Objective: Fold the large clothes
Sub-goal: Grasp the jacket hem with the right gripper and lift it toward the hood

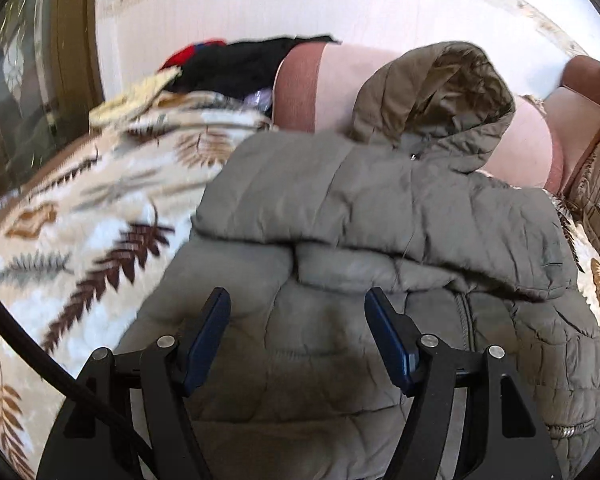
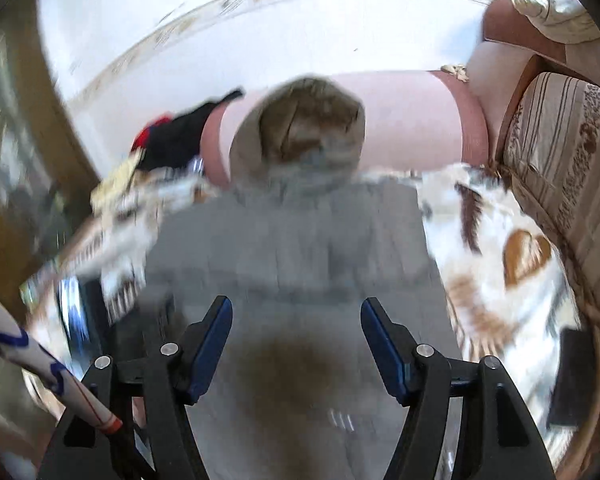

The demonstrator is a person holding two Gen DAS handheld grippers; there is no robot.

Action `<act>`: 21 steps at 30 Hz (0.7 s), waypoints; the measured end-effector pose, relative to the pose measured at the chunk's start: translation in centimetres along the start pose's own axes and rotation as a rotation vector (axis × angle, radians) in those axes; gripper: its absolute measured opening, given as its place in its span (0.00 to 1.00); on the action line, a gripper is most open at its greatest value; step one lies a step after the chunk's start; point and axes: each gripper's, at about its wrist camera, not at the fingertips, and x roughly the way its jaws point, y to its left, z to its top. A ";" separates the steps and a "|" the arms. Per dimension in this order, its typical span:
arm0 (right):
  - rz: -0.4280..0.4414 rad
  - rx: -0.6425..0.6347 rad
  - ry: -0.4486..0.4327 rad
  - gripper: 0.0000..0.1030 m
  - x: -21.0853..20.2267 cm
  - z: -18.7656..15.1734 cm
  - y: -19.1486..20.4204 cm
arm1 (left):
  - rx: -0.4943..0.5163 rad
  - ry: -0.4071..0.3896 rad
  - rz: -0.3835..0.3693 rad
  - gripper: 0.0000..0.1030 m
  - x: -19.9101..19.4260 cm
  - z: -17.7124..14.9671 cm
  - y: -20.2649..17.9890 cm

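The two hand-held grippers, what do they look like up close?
Both match: the left hand-held gripper and right hand-held gripper have black angular linkage arms with round silver pivot pins and flat dark blue finger pads. A black cable runs beside the left one.

Grey-olive quilted jacket (image 1: 380, 208), its hood (image 1: 440, 92) lined shiny bronze; under the jacket a cream blanket (image 1: 80, 248) with brown and grey fern leaves; beyond the jacket a pink pillow (image 1: 332, 88) and black-red clothes (image 1: 228, 64)

Blanket (image 1: 80, 248) left of jacket (image 1: 380, 208) bare; clothes pile (image 1: 236, 64) blocks far-left corner
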 end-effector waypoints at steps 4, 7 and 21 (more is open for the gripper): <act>-0.031 0.013 -0.043 0.69 3.2 8.6 1.2 | 0.046 -0.039 -0.017 0.67 -0.1 0.6 -0.5; -0.104 -0.009 -0.049 0.69 6.7 13.7 0.7 | 0.057 -0.037 -0.032 0.67 0.2 0.6 -0.5; -0.277 -0.114 -0.017 0.64 22.2 25.5 -4.1 | 0.064 0.029 -0.046 0.67 2.7 0.3 -1.1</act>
